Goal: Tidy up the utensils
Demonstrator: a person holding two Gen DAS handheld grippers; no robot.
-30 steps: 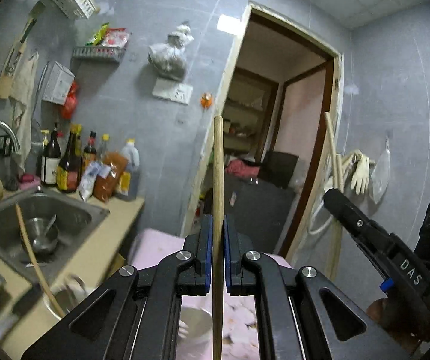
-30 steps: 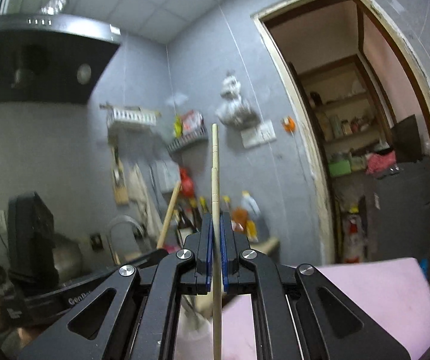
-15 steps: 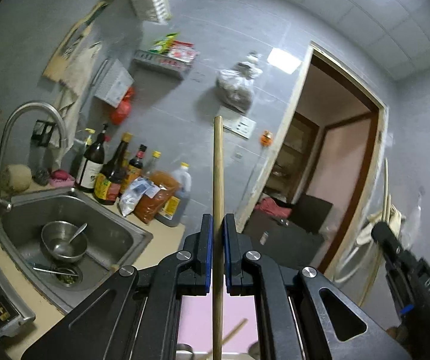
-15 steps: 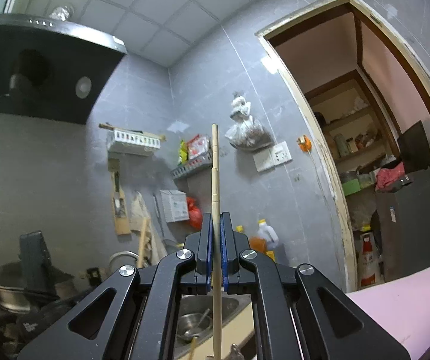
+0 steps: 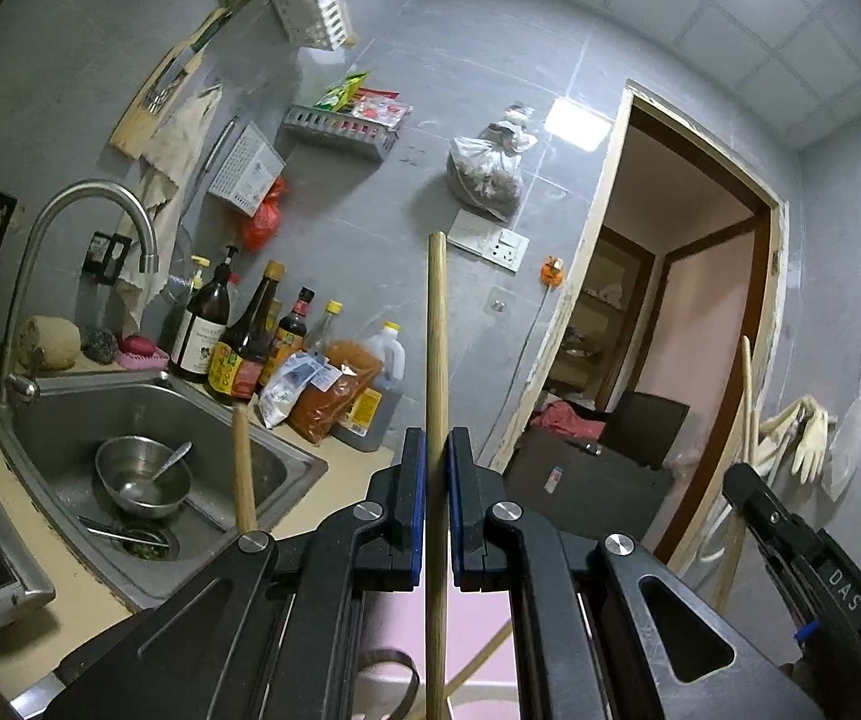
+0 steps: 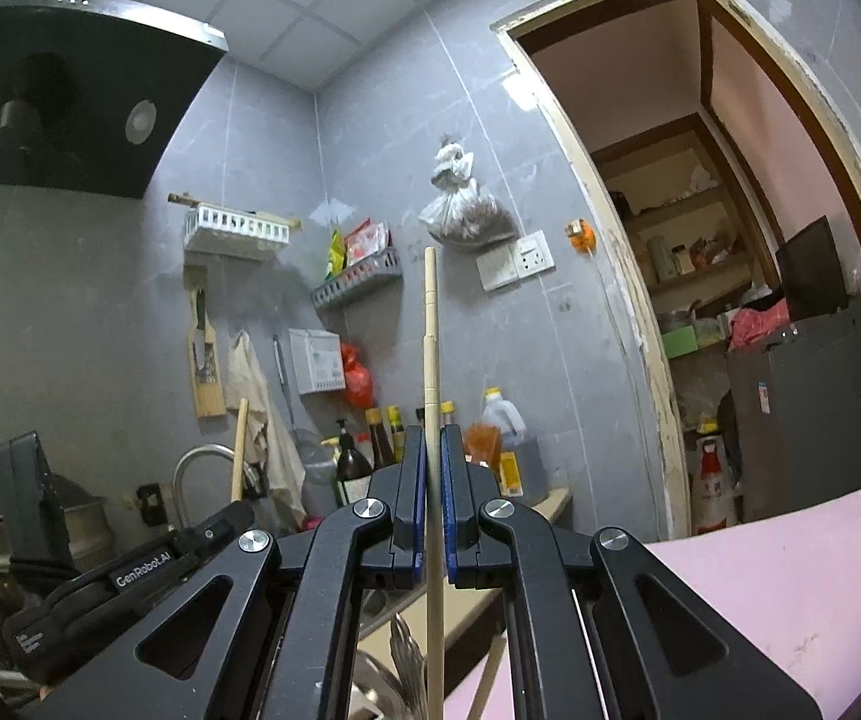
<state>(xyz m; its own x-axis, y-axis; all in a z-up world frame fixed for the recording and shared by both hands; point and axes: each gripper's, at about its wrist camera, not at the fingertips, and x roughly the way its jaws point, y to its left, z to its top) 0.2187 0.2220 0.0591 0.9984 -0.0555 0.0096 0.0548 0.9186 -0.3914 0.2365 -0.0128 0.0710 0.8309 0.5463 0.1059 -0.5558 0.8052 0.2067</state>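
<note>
The left gripper (image 5: 436,504) has its jaws pinching a darker wooden chopstick (image 5: 435,360), and the right gripper (image 6: 429,498) has its jaws pinching a paler chopstick (image 6: 430,360) with turned rings near its top. In both wrist views the stick stands upright, its long axis crossing the line the jaws point along, with the greater part rising above the pads and the lower end running down out of the frame.

The relation that matters lies below. In the left wrist view a curved metal rim (image 5: 394,669) shows just under the jaws over a pink surface (image 5: 478,630), with another wooden stick (image 5: 478,657) slanting beside it. In the right wrist view a metal utensil end (image 6: 403,648) rises close to the held stick's lower part. These probably belong to one holder standing under both hands, though its body is hidden, so whether either stick's tip is already inside it cannot be told.

Judging by this, the next move is a descent along each stick's own axis, kept upright. The two hands look about equally near; the sink (image 5: 40,414) on the desk lies well off to the left.
</note>
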